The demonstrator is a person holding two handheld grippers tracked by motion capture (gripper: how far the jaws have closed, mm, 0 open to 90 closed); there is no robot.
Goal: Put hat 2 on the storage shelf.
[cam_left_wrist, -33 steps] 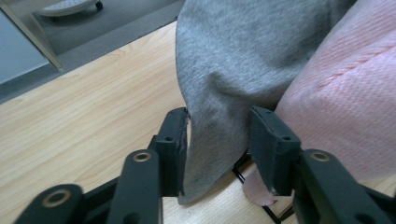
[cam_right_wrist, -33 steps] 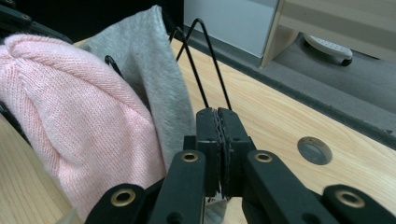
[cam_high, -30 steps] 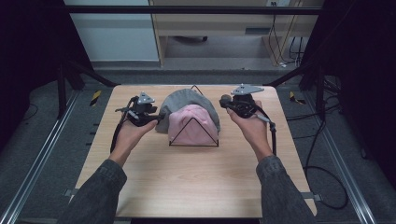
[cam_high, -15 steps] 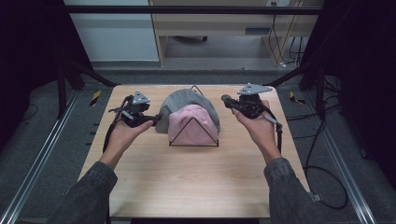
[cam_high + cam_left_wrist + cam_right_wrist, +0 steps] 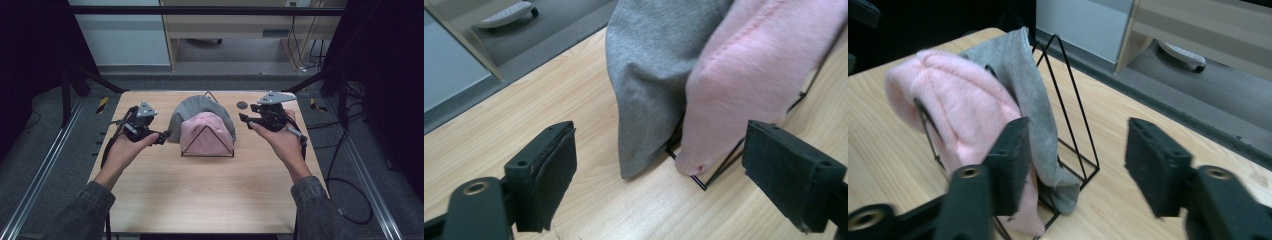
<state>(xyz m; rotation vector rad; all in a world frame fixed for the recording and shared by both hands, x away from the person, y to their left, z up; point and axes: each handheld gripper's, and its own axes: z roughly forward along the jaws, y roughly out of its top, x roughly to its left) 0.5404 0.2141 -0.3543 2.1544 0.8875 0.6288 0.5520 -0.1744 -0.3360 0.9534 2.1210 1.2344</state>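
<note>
Both tools drawn outward and toward the near side since the earlier frames: left tool (image 5: pixel 161 137) now beside the near-left corner of the rack, right tool (image 5: pixel 243 119) off the rack's right flank.

Status: nothing gripped. Left tool jaws spread wide, framing the lower edges of the grey hat (image 5: pixel 651 75) and pink hat (image 5: pixel 754 75) without contact. Right tool jaws likewise apart, empty, aimed at the wire rack (image 5: pixel 1068 100).

Location of work items: both hats draped over the black wire rack (image 5: pixel 207 145) at the centre-rear of the surface (image 5: pixel 210 200), pink in front, grey behind, touching each other.

Judged progress: removal not begun; grasp, lift and placement of each hat all outstanding.

Clearance: broad bare wood across the near half. Small dark disc (image 5: pixel 242 105) near the rear right, well apart from the hats. Rear edge close behind the rack; side edges near each hand.
</note>
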